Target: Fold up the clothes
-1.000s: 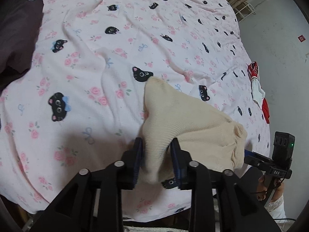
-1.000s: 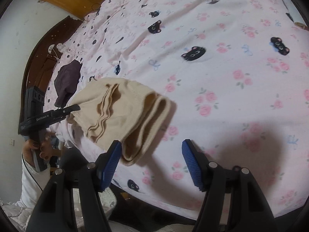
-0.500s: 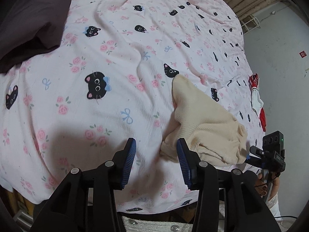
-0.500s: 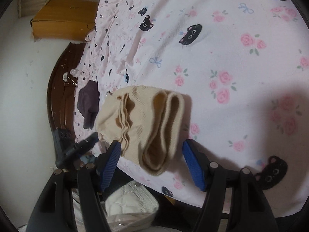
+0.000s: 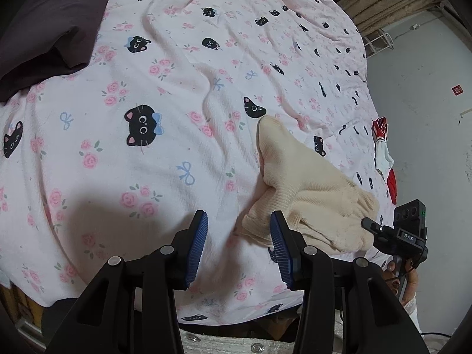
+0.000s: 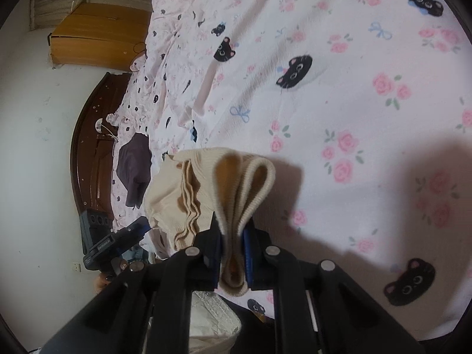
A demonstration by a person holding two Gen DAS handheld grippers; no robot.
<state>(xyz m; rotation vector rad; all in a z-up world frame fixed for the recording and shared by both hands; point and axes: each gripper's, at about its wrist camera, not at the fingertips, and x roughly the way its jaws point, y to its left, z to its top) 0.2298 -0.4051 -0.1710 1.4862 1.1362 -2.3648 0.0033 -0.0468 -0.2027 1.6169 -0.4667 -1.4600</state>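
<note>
- A bed fills both views, covered by a pink sheet (image 5: 153, 159) printed with roses, blue bows and black cat faces; a dark wooden headboard (image 6: 88, 147) curves along a white wall, with a wooden cabinet (image 6: 97, 38) beyond it.
- A dark purple garment (image 5: 50, 20) lies on the sheet near the headboard end, well apart from the work.
- A red-and-white garment (image 5: 383, 153) hangs at the far edge of the bed.
- The cream knit garment (image 5: 306, 194) lies bunched at the near edge of the bed (its ribbed hem is doubled into loops).
- The right gripper (image 6: 233, 247) has its blue pads clamped on that looped hem, lifting it slightly.
- The left gripper (image 5: 239, 244) hovers over the sheet with fingers apart and holding nothing; the garment's corner sits just beside its right pad.
</note>
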